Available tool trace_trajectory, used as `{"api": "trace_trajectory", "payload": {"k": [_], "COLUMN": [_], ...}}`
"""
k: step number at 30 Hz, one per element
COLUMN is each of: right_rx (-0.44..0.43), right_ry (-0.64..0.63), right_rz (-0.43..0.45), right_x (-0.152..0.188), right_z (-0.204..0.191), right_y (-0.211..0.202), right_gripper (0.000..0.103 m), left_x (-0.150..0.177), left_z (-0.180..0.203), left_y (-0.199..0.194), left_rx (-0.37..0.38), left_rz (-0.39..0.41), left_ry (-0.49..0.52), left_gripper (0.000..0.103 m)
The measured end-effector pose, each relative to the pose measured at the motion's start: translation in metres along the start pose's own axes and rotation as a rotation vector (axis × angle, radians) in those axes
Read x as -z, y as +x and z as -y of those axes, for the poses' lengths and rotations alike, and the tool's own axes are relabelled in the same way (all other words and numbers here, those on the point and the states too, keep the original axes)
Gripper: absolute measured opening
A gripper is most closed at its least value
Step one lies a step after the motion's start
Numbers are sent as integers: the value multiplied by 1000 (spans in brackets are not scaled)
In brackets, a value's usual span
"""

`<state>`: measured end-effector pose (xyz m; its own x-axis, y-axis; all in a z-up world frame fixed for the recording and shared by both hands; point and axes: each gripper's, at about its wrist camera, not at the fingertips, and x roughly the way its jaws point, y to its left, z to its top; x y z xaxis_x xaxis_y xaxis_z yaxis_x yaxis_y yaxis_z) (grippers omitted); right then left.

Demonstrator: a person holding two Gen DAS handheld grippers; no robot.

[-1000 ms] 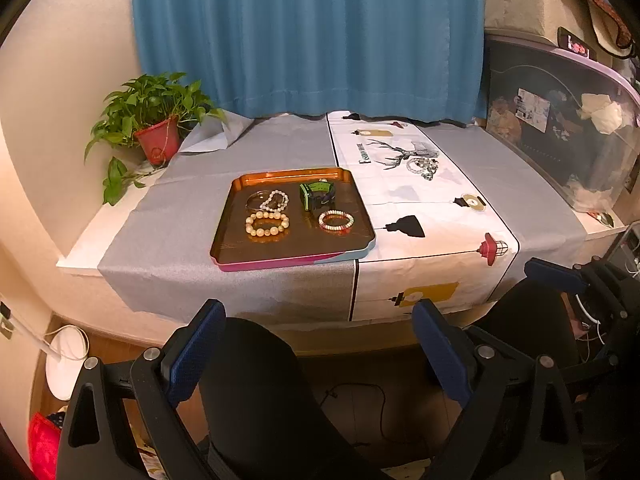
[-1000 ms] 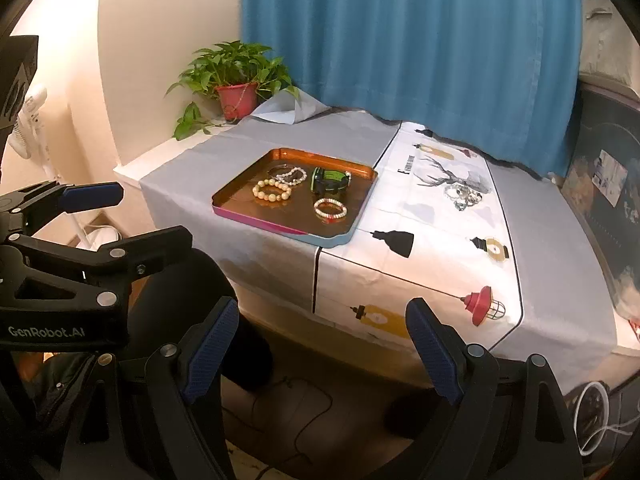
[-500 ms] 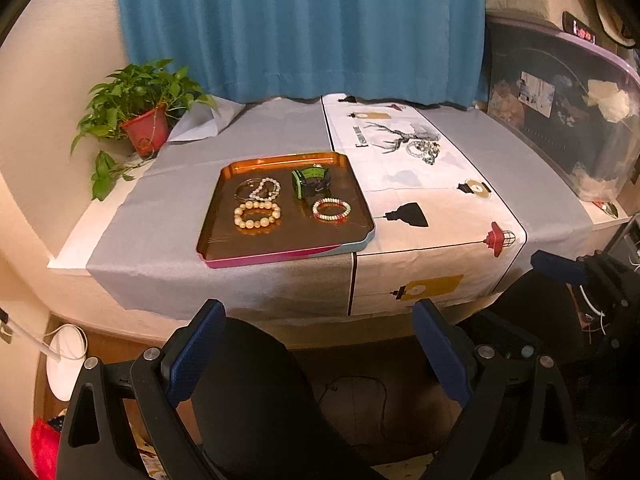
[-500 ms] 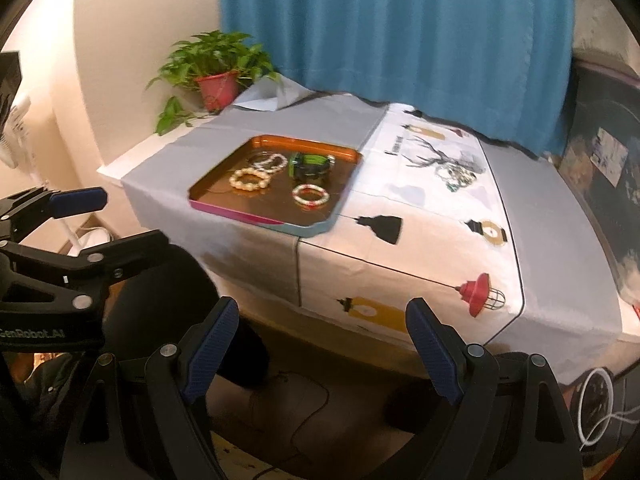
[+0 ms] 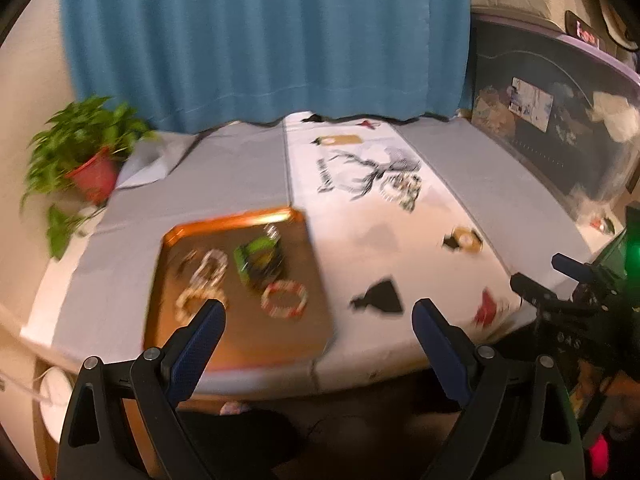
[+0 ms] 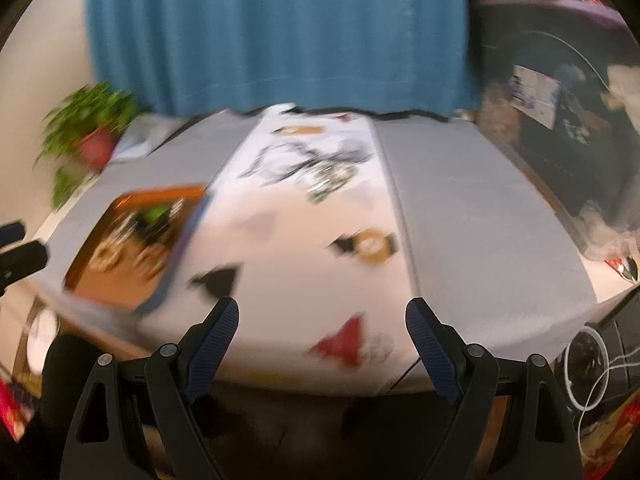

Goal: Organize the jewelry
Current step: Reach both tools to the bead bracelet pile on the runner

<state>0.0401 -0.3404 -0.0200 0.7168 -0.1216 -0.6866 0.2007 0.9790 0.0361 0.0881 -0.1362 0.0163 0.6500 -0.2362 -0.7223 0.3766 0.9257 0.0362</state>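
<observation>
Left: the left gripper (image 5: 316, 316), tongs spread wide and holding nothing, hangs over the near edge of an orange tray (image 5: 240, 344) bearing blurred bracelets (image 5: 285, 299) and a green watch (image 5: 258, 258). Right: the right gripper (image 6: 322, 316), likewise spread and unloaded, faces a printed table runner (image 6: 296, 248), where loose jewelry (image 6: 330, 180) lies far, beyond the tray's (image 6: 100, 276) right edge.

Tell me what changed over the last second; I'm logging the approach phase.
Both grippers moved forward toward the table: the left gripper now reaches over the near edge of the orange metal tray, the right gripper over the white printed table runner. Both stay open, holding nothing. The bracelets remain in the tray, and the silvery jewelry pile remains on the runner.
</observation>
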Motion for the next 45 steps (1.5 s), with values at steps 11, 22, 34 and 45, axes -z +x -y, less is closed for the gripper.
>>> {"api": "trace_trajectory", "payload": {"k": [11,22,34,45], "right_rx": [17,-17,92,101], "right_ry": [29,-66,-85,-156], "right_rz": [-14,-102,-158,-109], "right_x": [-116,-151,-144,-122], "right_z": [61,60,84,90], "right_y": [152,274,286,265], "right_gripper": [86,86,87,83], "left_x": [-115,-142,-141,-135], "left_z": [42,62,60,74], "left_y": [164,303,341,331], "left_rx": [39,88,86,113], "left_rz": [-82,-207,-279,-239], "left_ry": [96,162,131,191], "left_gripper": [94,94,94,77]}}
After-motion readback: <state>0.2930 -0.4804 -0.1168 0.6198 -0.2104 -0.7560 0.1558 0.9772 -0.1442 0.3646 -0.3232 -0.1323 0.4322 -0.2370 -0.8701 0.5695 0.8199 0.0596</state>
